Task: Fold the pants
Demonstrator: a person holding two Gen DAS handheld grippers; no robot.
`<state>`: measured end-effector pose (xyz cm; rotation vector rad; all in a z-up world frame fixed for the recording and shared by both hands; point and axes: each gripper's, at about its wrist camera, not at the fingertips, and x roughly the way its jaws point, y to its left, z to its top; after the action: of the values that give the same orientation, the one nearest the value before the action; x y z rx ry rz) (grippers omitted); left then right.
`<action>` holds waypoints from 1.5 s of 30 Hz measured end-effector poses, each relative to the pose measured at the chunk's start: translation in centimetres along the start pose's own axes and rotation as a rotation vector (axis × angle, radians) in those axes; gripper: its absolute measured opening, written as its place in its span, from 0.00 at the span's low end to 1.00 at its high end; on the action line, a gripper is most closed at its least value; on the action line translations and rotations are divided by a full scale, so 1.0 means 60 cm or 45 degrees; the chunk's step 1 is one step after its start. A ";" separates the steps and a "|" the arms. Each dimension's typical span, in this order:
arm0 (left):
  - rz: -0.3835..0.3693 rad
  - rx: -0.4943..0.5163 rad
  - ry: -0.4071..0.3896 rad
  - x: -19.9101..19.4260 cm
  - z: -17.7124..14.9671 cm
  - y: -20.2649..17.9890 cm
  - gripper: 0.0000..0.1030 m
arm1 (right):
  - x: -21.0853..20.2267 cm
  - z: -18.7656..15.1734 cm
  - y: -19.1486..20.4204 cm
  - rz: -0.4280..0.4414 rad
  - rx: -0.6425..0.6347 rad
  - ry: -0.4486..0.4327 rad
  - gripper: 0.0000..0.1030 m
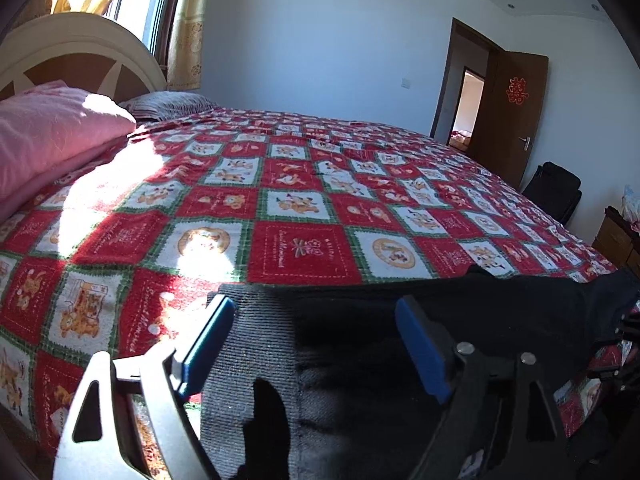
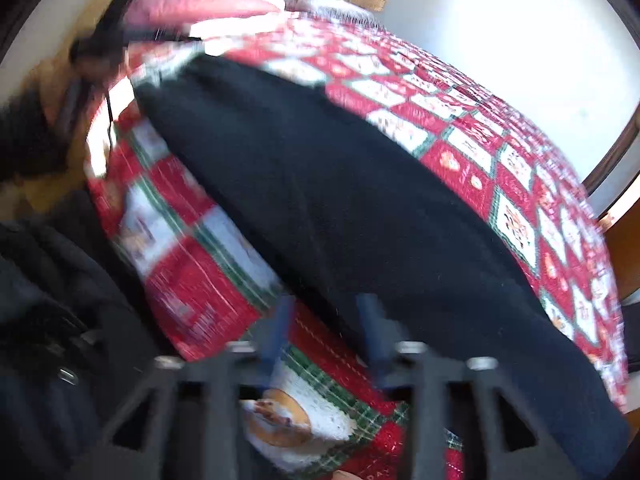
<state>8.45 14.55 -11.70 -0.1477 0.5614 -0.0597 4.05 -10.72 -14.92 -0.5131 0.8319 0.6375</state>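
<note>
Black pants [image 1: 360, 344] lie along the near edge of the bed; their ribbed waistband or cuff [image 1: 256, 344] is lit by sun. My left gripper [image 1: 316, 312] is open, its blue pads on either side of that ribbed end, just above the cloth. In the blurred right wrist view the pants [image 2: 340, 184] stretch as a long black band across the bedspread. My right gripper [image 2: 326, 312] is open over the near edge of the pants, one pad above the cloth, one above the bedspread.
A red, white and green checked bedspread [image 1: 304, 208] covers the bed. A pink folded quilt [image 1: 48, 132] and a pillow [image 1: 168, 104] lie by the headboard. A brown door [image 1: 508, 116] stands open, with a black bag [image 1: 554, 192] and a wooden cabinet [image 1: 618, 240] beside the bed.
</note>
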 end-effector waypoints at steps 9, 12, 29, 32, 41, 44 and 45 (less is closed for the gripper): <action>-0.026 0.139 0.054 0.021 -0.035 -0.056 0.91 | 0.045 0.167 -0.100 0.305 0.487 -0.140 0.57; -0.003 0.160 0.095 0.035 -0.051 -0.057 0.91 | 0.114 0.237 -0.115 0.361 0.586 -0.111 0.46; 0.010 0.231 0.063 0.024 -0.063 -0.065 0.96 | 0.273 0.303 -0.086 0.453 0.704 0.064 0.10; -0.050 0.200 0.015 -0.001 -0.044 -0.078 0.97 | 0.218 0.272 -0.110 0.449 0.716 0.020 0.45; -0.341 0.381 0.020 -0.018 -0.024 -0.237 0.97 | -0.035 0.016 -0.290 0.115 0.933 -0.077 0.45; -0.447 0.431 0.055 -0.003 -0.025 -0.299 0.97 | -0.122 -0.084 -0.346 -0.010 1.106 -0.150 0.45; -0.475 0.448 0.066 0.001 -0.026 -0.318 0.97 | -0.154 -0.120 -0.364 -0.056 1.166 -0.181 0.45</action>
<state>7.37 -4.46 -10.07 0.0941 0.5612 -0.5235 10.81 -33.52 -7.98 0.3414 0.8773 0.1967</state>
